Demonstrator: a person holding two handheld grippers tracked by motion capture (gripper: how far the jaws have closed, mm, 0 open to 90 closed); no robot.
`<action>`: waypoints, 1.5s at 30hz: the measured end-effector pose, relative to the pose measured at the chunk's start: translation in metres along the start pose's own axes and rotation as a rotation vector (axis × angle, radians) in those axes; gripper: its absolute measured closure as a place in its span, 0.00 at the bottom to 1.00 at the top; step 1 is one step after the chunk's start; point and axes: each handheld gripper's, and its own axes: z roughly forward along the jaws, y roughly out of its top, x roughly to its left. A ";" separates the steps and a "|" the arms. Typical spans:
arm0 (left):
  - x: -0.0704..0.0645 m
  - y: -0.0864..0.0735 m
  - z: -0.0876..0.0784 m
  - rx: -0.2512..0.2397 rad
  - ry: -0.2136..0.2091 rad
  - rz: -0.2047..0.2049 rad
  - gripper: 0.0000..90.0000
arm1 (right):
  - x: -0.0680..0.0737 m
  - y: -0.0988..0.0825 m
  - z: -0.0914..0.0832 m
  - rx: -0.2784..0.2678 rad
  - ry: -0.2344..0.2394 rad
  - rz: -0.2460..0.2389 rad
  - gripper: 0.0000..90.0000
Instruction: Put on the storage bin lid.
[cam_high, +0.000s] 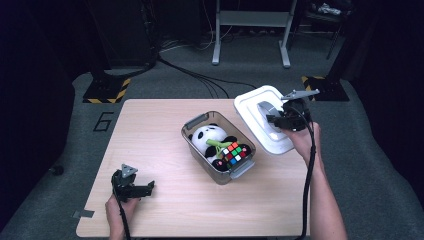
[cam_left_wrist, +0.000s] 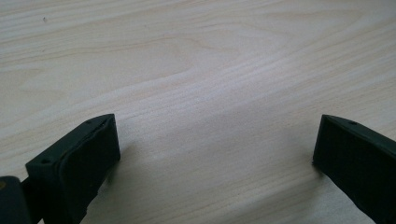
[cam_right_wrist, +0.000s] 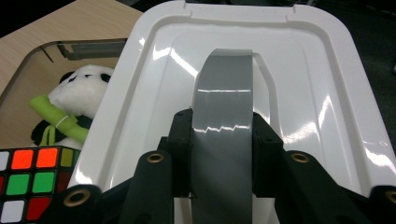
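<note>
**Right claw gripping tape roll over the lid**

Right gripper (cam_high: 276, 120) is clamping a grey tape roll (cam_high: 267, 111) by its flat sides, holding it just above the white lid (cam_high: 252, 111) lying at the table's far right edge. Judging from the high view: roll standing on edge, its axis running jaw to jaw. Clear bin (cam_high: 196, 124) is sitting just left of the lid, toward table centre, with a plush panda (cam_high: 205, 136) and a colour cube (cam_high: 236, 152) inside. So the bin is lying left and slightly nearer the person from the claw; right hand is by far the closer one. Left gripper (cam_high: 147, 187) is resting at the near left corner of the table (cam_high: 150, 130), well apart from everything.

Left gripper view: jaws standing wide apart, nothing between them, just bare wood table (cam_left_wrist: 196, 70).

Right gripper view: pads (cam_right_wrist: 181, 149) pressing on both faces of the tape roll (cam_right_wrist: 223, 121); lid (cam_right_wrist: 303, 93) behind it, panda (cam_right_wrist: 77, 91) and cube (cam_right_wrist: 28, 179) at left in the bin (cam_right_wrist: 70, 46).

Hard to tell: whether the roll is touching the lid or hanging clear. Roll's lower half is cut off behind the jaws.
</note>
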 end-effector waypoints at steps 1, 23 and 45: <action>0.000 0.000 0.000 0.000 0.000 0.000 0.00 | 0.002 0.002 0.000 0.000 0.003 -0.003 0.74; 0.000 0.000 0.000 0.000 0.000 0.000 0.00 | 0.035 0.024 0.003 0.004 0.070 -0.053 0.74; 0.000 0.000 0.000 -0.001 0.001 0.001 0.00 | 0.063 0.033 0.013 0.027 0.121 -0.082 0.74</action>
